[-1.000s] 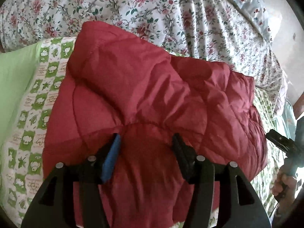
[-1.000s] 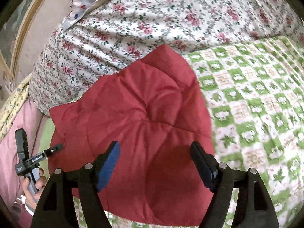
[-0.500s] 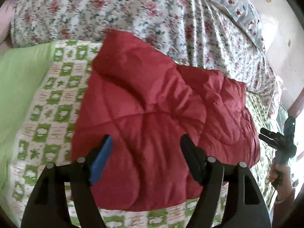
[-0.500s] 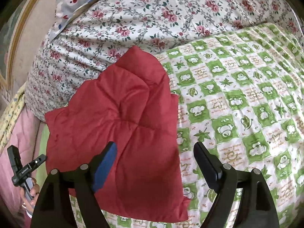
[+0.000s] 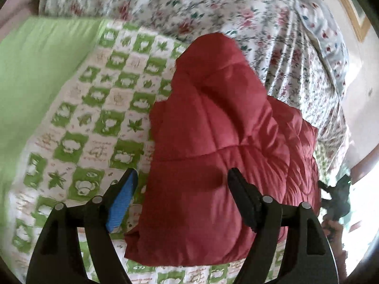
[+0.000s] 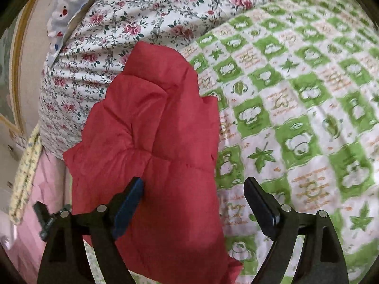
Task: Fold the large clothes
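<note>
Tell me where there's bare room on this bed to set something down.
Free: the green-checked bedspread beyond the folded red quilted jacket's side edge, up to the floral duvet. Crowded: the strip holding the jacket against that duvet.

a bed (image 6: pixel 308 108) with green checked sheet, a floral duvet (image 5: pixel 213 7) behind, pale wall (image 5: pixel 362 75) with wooden frame (image 5: pixel 353 11).

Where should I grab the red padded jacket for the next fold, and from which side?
Take the red padded jacket by its near hem corners, one gripper each, coming from the near edge. It lies bunched on the checked green sheet, and that puffy hem sits closest. The left gripper and right gripper have just been opening; neither grips it.
</note>
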`<state>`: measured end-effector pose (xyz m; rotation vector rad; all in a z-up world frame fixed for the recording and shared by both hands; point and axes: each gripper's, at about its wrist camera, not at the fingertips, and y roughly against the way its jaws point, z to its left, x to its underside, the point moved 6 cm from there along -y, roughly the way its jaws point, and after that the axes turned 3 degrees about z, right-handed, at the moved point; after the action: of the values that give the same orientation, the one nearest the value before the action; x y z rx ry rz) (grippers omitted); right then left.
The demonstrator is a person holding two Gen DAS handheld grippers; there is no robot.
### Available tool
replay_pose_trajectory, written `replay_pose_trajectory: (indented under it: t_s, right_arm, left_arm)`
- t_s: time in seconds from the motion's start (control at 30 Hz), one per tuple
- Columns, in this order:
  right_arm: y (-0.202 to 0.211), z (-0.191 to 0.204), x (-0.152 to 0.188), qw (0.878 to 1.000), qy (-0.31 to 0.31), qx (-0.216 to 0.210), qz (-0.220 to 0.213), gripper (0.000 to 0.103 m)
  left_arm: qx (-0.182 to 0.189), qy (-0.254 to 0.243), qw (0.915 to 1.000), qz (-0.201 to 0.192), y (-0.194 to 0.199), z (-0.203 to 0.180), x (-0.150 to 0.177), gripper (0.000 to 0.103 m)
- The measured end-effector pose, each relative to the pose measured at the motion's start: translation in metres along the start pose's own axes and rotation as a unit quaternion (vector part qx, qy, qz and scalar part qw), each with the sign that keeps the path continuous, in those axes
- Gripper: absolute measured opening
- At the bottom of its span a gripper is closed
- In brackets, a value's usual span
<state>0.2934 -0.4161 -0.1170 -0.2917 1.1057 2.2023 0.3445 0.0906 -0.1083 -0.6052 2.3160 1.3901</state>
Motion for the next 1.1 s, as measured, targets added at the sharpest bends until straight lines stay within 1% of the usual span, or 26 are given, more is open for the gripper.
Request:
replay_pose_trajectory:
  t_s: [0.07,0.13,0.2,0.27,0.33,0.43,0.53,0.67,0.7,0.73,0.77,0.8,0.83,0.87,0.93,0.97,1.0,1.03,1.1]
  right_arm:
    - [-0.005,-0.001,0.0,1.0,-0.004,-0.01,0.007,0.093]
    - [-0.011,0.001,0.0,1.0,-0.001,-0.017,0.016,0.097]
    - [-0.017,0.002,-0.001,0.999,0.004,-0.021,0.026,0.098]
    - [-0.023,0.004,-0.001,0.999,0.007,-0.029,0.036,0.099]
    - [-0.029,0.008,0.0,0.998,0.01,-0.039,0.045,0.099]
    - [-0.036,0.012,0.0,0.997,0.014,-0.047,0.054,0.099]
    - [-0.042,0.014,0.0,0.996,0.008,-0.055,0.064,0.1]
    - [-0.05,0.018,0.001,0.994,-0.002,-0.078,0.082,0.098]
    - [-0.051,0.019,0.001,0.993,0.0,-0.078,0.084,0.096]
    - [-0.052,0.02,0.002,0.993,0.001,-0.076,0.085,0.093]
    - [-0.052,0.021,0.002,0.994,0.002,-0.075,0.085,0.09]
    - [-0.051,0.021,0.003,0.994,0.003,-0.072,0.084,0.085]
    - [-0.051,0.022,0.003,0.994,0.003,-0.071,0.082,0.079]
    - [-0.049,0.022,0.003,0.994,0.004,-0.071,0.08,0.076]
    - [-0.044,0.025,0.004,0.995,0.007,-0.071,0.074,0.059]
    - [-0.041,0.027,0.005,0.995,0.009,-0.069,0.071,0.055]
    - [-0.036,0.031,0.006,0.995,0.014,-0.066,0.067,0.048]
    - [-0.031,0.035,0.007,0.996,0.018,-0.062,0.062,0.043]
    - [-0.021,0.04,0.01,0.996,0.025,-0.057,0.058,0.039]
  left_arm:
    - [0.017,0.013,0.9997,0.008,-0.008,0.005,0.0,0.079]
    - [0.036,0.022,0.999,0.012,-0.016,0.007,0.0,0.084]
    - [0.059,0.035,0.9975,0.018,-0.025,0.009,0.0,0.084]
    - [0.082,0.05,0.9951,0.024,-0.032,0.01,-0.001,0.085]
    - [0.11,0.071,0.9908,0.033,-0.04,0.011,-0.001,0.085]
    - [0.136,0.09,0.9858,0.042,-0.049,0.008,-0.002,0.085]
    - [0.146,0.098,0.9835,0.045,-0.055,0.005,-0.002,0.086]
    - [0.141,0.092,0.9847,0.043,-0.055,0.0,-0.005,0.086]
    - [0.137,0.088,0.9857,0.045,-0.055,-0.002,-0.006,0.086]
    - [0.133,0.084,0.9865,0.045,-0.056,-0.003,-0.007,0.081]
    - [0.132,0.076,0.9873,0.044,-0.056,-0.009,-0.009,0.072]
    - [0.125,0.065,0.9892,0.042,-0.055,-0.013,-0.01,0.069]
    - [0.114,0.053,0.9913,0.04,-0.053,-0.017,-0.01,0.063]
    - [0.108,0.046,0.9923,0.038,-0.052,-0.022,-0.012,0.057]
    - [0.094,0.031,0.9946,0.031,-0.046,-0.03,-0.013,0.051]
    - [0.088,0.026,0.9954,0.028,-0.043,-0.034,-0.013,0.047]
    - [0.083,0.021,0.996,0.025,-0.039,-0.039,-0.014,0.046]
    - [0.079,0.017,0.9965,0.023,-0.035,-0.043,-0.014,0.044]
    - [0.075,0.007,0.997,0.016,-0.022,-0.051,-0.014,0.041]
